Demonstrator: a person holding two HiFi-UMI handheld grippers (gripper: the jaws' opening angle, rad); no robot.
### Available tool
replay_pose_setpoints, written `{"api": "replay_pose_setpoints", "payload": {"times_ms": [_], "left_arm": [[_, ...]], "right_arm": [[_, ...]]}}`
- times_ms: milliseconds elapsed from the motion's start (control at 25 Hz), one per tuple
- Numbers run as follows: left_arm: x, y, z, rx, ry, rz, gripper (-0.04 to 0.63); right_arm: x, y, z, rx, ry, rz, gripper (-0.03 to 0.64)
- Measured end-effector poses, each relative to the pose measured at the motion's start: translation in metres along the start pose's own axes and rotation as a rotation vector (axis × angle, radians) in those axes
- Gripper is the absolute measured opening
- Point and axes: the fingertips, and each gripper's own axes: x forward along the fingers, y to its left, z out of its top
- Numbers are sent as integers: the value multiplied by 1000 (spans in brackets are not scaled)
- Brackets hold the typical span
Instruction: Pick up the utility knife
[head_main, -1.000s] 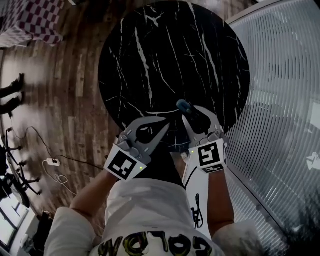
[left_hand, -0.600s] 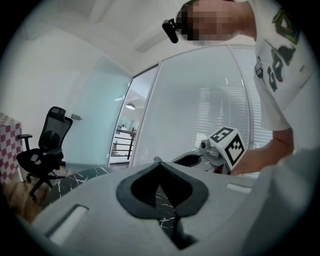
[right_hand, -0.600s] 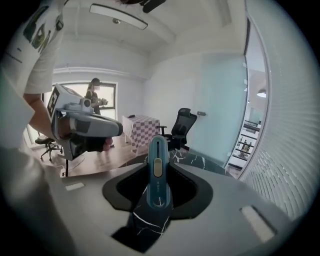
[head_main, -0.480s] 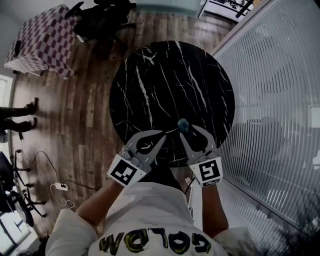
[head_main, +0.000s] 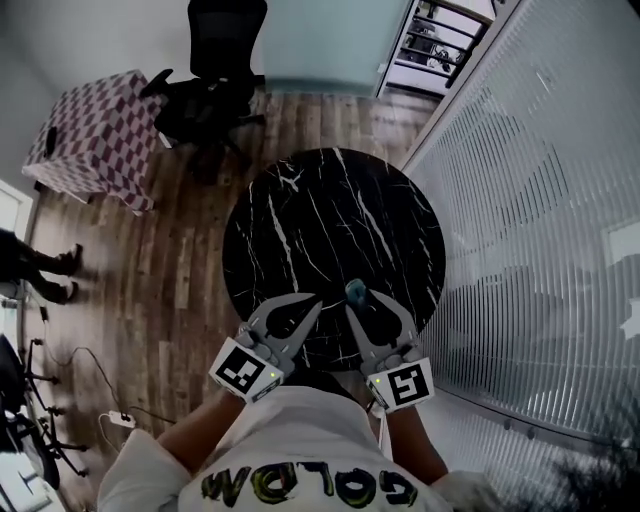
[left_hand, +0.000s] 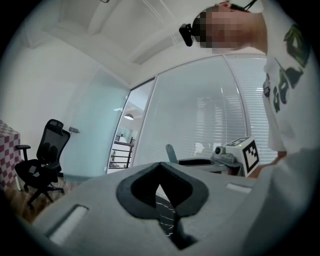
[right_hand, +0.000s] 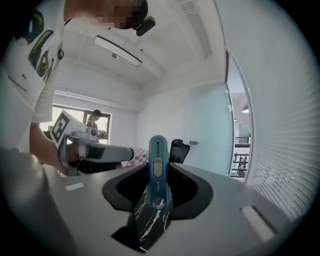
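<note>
1 utility knife, slider: right gripper view

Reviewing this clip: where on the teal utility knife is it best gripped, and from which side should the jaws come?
Probably mid-body, across its two long sides, coming in along its length from one end. The utility knife is long and slim, so the pads can seat on the sides while the slider face stays clear. The right gripper holds it this way, one end past its fingertips.
</note>
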Motion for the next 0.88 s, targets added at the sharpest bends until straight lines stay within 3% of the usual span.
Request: {"api": "replay_pose_setpoints", "payload": {"times_ms": [240,360,560,880], "left_arm": [[-7,-13,35,-11,-57,4,3],[-9,-25,48,31,-68,3,3],[-13,-45,63,-4,-98,-38,4],[-16,-67,92,20,-161,-68,3]], "right_arm": [[-17,11,45,59,-142,-23,130],[-26,14,62,65,-184,-33,130],[-42,17,82,50,-225,-47,129],[-64,21,110,40,-285,-57,130]]}}
